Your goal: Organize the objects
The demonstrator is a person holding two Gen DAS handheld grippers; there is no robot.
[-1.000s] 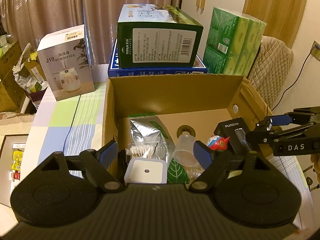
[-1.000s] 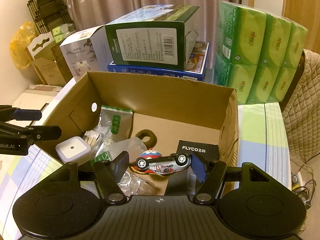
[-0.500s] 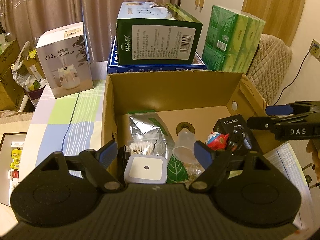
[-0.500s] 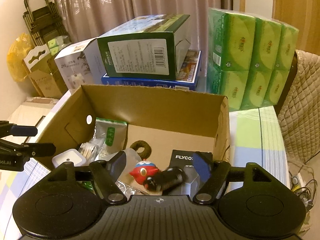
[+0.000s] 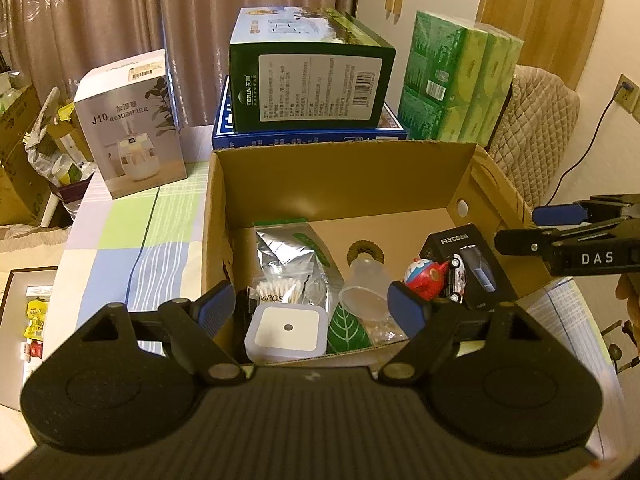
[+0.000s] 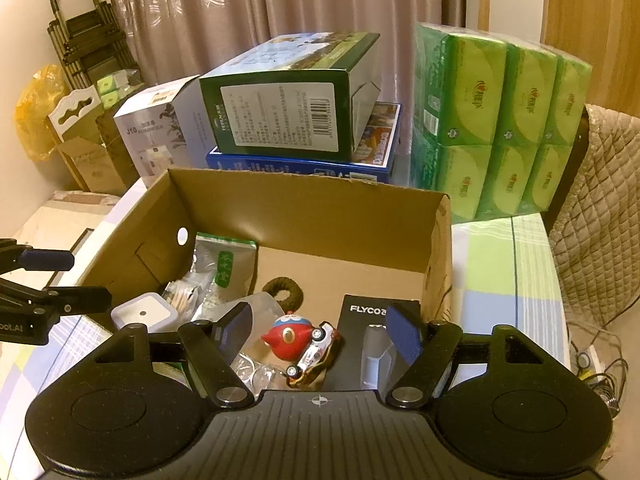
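An open cardboard box (image 5: 344,146) stands on the checked tablecloth. In it a small silver toy car (image 6: 314,350) lies tipped on its side, leaning between a red round toy (image 6: 286,334) and a black FLYCO box (image 6: 366,312). My right gripper (image 6: 320,336) hovers open just above the car, with its pads clear of it. At the box's near edge my left gripper (image 5: 310,310) hangs open and empty over a white square device (image 5: 286,330). A foil bag (image 5: 288,252), cotton swabs, a clear cup (image 5: 366,292) and a brown hair tie (image 5: 365,250) also lie inside.
Behind the box a green carton (image 5: 308,84) sits on a flat blue box. A white humidifier box (image 5: 132,120) stands at the back left and green tissue packs (image 5: 460,80) at the back right. A quilted chair (image 5: 536,128) is beyond the table's right side.
The right gripper let go of the toy car, which dropped into the box beside the red toy, and the gripper drew back a little. The left gripper stayed put.
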